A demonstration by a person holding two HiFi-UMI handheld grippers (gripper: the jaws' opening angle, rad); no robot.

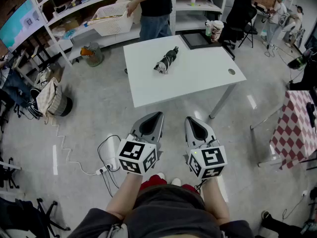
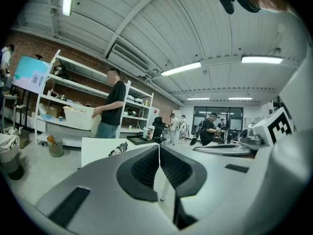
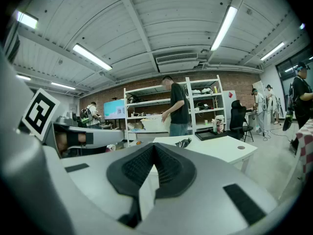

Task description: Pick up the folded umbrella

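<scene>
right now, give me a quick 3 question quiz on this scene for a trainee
1. True or false: the folded umbrella lies on the white table.
2. Pick one: the left gripper is A) open, B) shut and empty, C) shut on the umbrella.
3. Short answer: does the right gripper touch the umbrella?
Key: 1 true; 2 B; 3 no, it is well short of the table.

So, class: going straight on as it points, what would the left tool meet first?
Probably the near edge of the white table; depth is unclear. The folded umbrella lies further back.
</scene>
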